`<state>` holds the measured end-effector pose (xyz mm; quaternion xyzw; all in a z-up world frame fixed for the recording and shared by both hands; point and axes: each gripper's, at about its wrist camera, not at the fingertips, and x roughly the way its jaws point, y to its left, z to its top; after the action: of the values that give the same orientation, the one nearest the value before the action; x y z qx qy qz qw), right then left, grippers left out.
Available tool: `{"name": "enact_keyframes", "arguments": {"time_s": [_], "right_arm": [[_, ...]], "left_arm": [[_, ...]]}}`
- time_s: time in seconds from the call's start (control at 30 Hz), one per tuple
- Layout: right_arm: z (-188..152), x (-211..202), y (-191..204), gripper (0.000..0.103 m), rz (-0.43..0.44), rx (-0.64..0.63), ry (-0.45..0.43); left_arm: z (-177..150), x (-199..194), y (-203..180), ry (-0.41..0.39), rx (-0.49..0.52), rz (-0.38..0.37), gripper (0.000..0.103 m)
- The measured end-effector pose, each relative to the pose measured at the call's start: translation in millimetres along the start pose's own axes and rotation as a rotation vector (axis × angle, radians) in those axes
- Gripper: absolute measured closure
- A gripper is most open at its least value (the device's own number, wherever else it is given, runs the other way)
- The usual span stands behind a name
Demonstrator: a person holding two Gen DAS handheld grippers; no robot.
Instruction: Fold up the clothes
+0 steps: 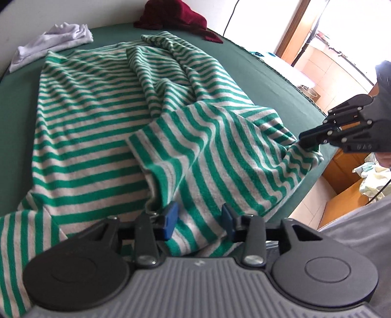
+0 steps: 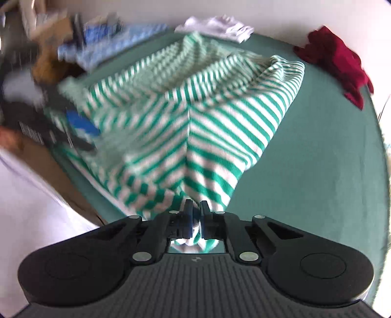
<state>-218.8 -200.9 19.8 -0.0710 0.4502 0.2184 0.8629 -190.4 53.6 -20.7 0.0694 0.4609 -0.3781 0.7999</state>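
Note:
A green-and-white striped garment (image 1: 102,117) lies rumpled across the green table (image 1: 17,117). My left gripper (image 1: 199,221) is open over its near edge, with cloth lying between the blue pads. My right gripper (image 2: 196,215) is shut on a corner of the striped garment (image 2: 220,137) and pulls it taut toward me. The right gripper also shows in the left wrist view (image 1: 310,138), pinching the garment's right corner at the table edge. The left gripper shows blurred at the left of the right wrist view (image 2: 83,132).
A folded white cloth (image 1: 51,40) and a dark red garment (image 1: 173,18) lie at the far side of the table. Both show in the right wrist view, white cloth (image 2: 220,25) and red garment (image 2: 339,58). Floor and wooden furniture (image 1: 342,176) lie beyond the right edge.

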Motion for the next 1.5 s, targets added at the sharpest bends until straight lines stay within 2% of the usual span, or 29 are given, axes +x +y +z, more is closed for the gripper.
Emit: {"name": "enact_keyframes", "arguments": {"time_s": [0.13,0.2,0.27,0.33,0.37,0.47,0.5,0.53,0.57,0.6,0.63,0.67,0.73,0.8,0.87,0.93,1.0,1.07,1.1,1.13,1.17,1.23,1.4,1.5], "right_arm": [[-3.0,1.8,0.8,0.096,-0.012,-0.033,0.033],[-2.4,-1.4,2.0,0.09,-0.002,-0.049,0.034],[6.3,-13.2,-2.9,0.085,0.09,-0.003,-0.005],[11.9,-11.6,-1.4,0.084,0.188,-0.012,0.017],[12.0,-4.4,2.3,0.084,0.201,-0.036,0.046],[8.6,23.1,2.2,0.086,0.128,-0.086,0.135],[9.8,29.4,-0.2,0.086,0.114,-0.091,0.157],[18.3,26.7,-6.7,0.085,0.155,-0.071,0.163],[28.3,22.9,-13.4,0.085,0.192,-0.057,0.153],[43.0,15.8,-20.6,0.083,0.212,-0.062,0.093],[58.8,9.7,-28.5,0.076,0.225,-0.068,0.03],[78.2,8.1,-38.6,0.057,0.204,-0.071,-0.043],[122.1,23.2,-61.5,0.043,0.106,-0.047,-0.158],[167.6,46.8,-87.0,0.046,0.012,-0.007,-0.25],[210.1,85.3,-122.9,0.05,-0.021,0.071,-0.276],[242.8,129.9,-150.9,0.056,-0.059,0.165,-0.244],[260.0,166.1,-162.5,0.058,-0.097,0.22,-0.223],[275.9,200.9,-173.3,0.06,-0.135,0.269,-0.201],[278.9,212.7,-175.5,0.064,-0.156,0.27,-0.182],[281.0,221.4,-177.2,0.076,-0.182,0.268,-0.165],[282.0,224.9,-179.0,0.092,-0.202,0.273,-0.16],[283.8,230.1,-182.4,0.093,-0.23,0.286,-0.156],[288.5,210.4,-189.9,0.094,-0.073,0.385,-0.299],[288.1,227.2,-187.4,0.094,-0.029,0.401,-0.295]], "left_arm": [[2.7,-0.2,-6.6,0.008,0.029,0.013,0.054],[3.6,-3.0,-4.8,0.011,0.024,0.016,0.054],[4.8,-3.9,-2.1,0.013,0.011,0.015,0.055],[6.5,-4.7,-3.9,0.017,0.016,0.017,0.055],[8.4,-6.3,-6.3,0.014,0.024,0.02,0.055],[19.0,-21.0,-12.6,-0.035,0.034,0.003,0.053],[23.3,-26.1,-13.9,-0.057,0.03,-0.004,0.048],[27.5,-29.3,-14.2,-0.082,0.021,-0.005,0.043],[31.8,-31.7,-14.0,-0.109,0.01,-0.004,0.041],[35.9,-31.2,-13.2,-0.126,-0.004,0.002,0.037],[39.9,-26.7,-12.0,-0.131,-0.02,0.02,0.036],[42.8,-19.8,-11.1,-0.13,-0.033,0.059,0.036],[46.0,-4.7,-8.1,-0.12,-0.055,0.152,0.036],[42.0,7.8,1.6,-0.079,-0.108,0.224,0.036],[33.6,10.8,12.9,-0.062,-0.207,0.229,0.035],[24.3,10.6,22.9,-0.058,-0.313,0.22,0.026],[16.5,8.5,26.2,-0.08,-0.4,0.213,0.025],[12.5,8.5,22.0,-0.104,-0.443,0.216,0.035],[11.2,9.5,18.0,-0.112,-0.45,0.221,0.053],[10.3,11.1,13.1,-0.118,-0.448,0.226,0.068],[10.7,12.0,7.4,-0.123,-0.437,0.247,0.071],[9.9,7.9,-0.1,-0.139,-0.424,0.266,0.086],[4.6,-13.5,-11.4,-0.181,-0.41,0.263,0.089],[1.8,-13.9,-14.8,-0.154,-0.389,0.264,0.088]]}}
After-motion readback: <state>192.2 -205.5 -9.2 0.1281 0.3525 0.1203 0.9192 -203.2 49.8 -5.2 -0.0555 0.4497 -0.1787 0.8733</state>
